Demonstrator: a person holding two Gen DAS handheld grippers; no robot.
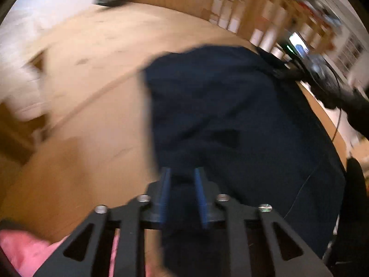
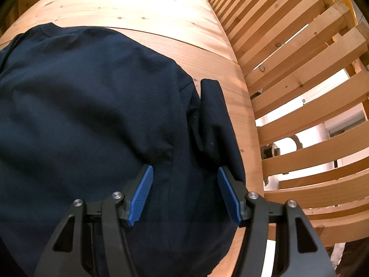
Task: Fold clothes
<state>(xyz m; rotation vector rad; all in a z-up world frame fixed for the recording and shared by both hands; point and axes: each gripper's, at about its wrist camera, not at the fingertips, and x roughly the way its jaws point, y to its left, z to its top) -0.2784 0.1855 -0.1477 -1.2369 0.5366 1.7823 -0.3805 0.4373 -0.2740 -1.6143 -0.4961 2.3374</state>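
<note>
L tongs (image 1: 182,173): narrow gap, nothing gripped | R tongs (image 2: 184,173): wide, empty, over navy sweatshirt (image 2: 80,103) | tabletop (image 2: 138,7)

I can read no writing anywhere I look. The dark navy garment (image 2: 92,106) under me carries no legible label or print, and the small screen (image 1: 298,43) far off in my left view is too blurred to make out any words or numbers.
</note>
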